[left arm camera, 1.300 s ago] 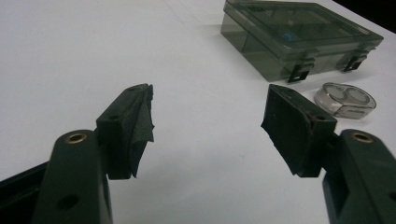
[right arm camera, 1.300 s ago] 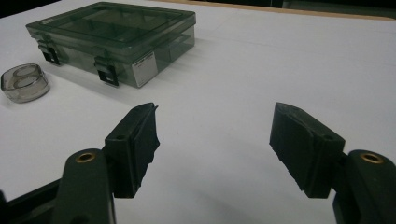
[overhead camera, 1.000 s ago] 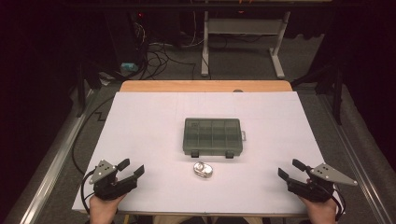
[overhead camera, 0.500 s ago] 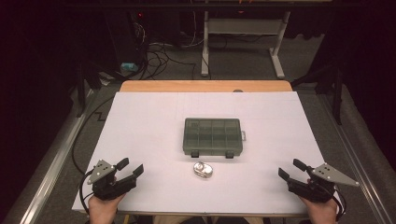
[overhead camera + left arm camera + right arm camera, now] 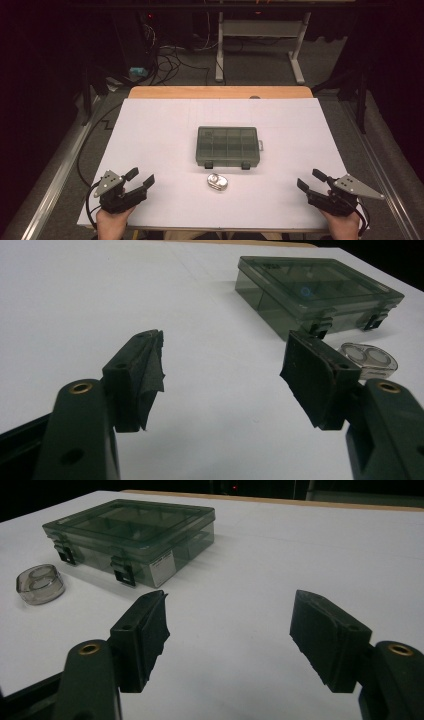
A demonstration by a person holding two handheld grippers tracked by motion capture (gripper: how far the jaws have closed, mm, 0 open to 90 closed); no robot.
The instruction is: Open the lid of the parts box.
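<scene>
A person's two hands rest at the bottom corners of the high view, each holding a black two-jaw gripper over a white sheet-covered table (image 5: 165,125). The left gripper (image 5: 140,178), in the lower left of the frame, has its jaws spread with nothing between them; seen along its own camera, the left gripper (image 5: 220,375) has white surface showing in the gap between its pads. The right gripper (image 5: 311,179), in the lower right of the frame, likewise stands open and empty, and the right gripper view (image 5: 227,625) shows its jaws wide apart above bare white table. At the centre of the high view lies a smoke-grey translucent plastic compartment box (image 5: 227,146), its lid closed and its two latches facing the person. Just below it in the frame, near but apart from it, sits a small clear plastic oval case (image 5: 217,182). In the left gripper view the compartment box (image 5: 315,292) fills the upper right, with the oval case (image 5: 369,359) at the right edge, partly behind the right-hand jaw. In the right gripper view the box (image 5: 132,537) lies upper left and the oval case (image 5: 40,583) at the left edge. Both grippers are well apart from the box and the case.
</scene>
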